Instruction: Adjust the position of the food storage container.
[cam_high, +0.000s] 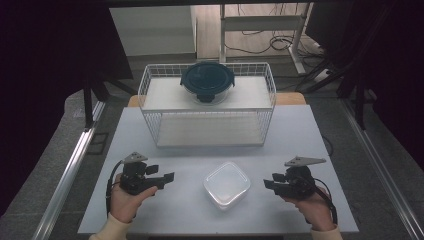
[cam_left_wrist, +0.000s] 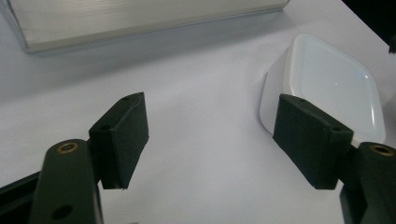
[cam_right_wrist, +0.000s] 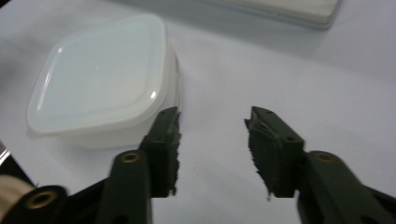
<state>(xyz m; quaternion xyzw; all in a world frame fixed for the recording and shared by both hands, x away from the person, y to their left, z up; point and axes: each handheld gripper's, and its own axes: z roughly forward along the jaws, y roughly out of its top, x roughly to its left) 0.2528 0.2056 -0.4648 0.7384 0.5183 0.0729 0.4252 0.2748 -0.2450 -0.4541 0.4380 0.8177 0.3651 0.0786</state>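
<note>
A white square lidded container (cam_high: 226, 184) lies on the white table (cam_high: 175, 215) between my two grippers. My left gripper (cam_high: 162, 173) hovers to its left, jaws open and empty. In the left gripper view the container (cam_left_wrist: 327, 81) lies ahead on the right, behind the right jaw of that gripper (cam_left_wrist: 210, 135). My right gripper (cam_high: 270, 181) is held to the container's right, open with nothing between its jaws. In the right gripper view the container (cam_right_wrist: 100, 77) lies at the upper left, close to the left jaw of that gripper (cam_right_wrist: 212, 140).
A white wire rack (cam_high: 150, 92) with two shelves stands at the back of the table. A round container with a dark lid (cam_high: 207, 81) sits on its top shelf. The floor drops away beyond the table's left and right edges.
</note>
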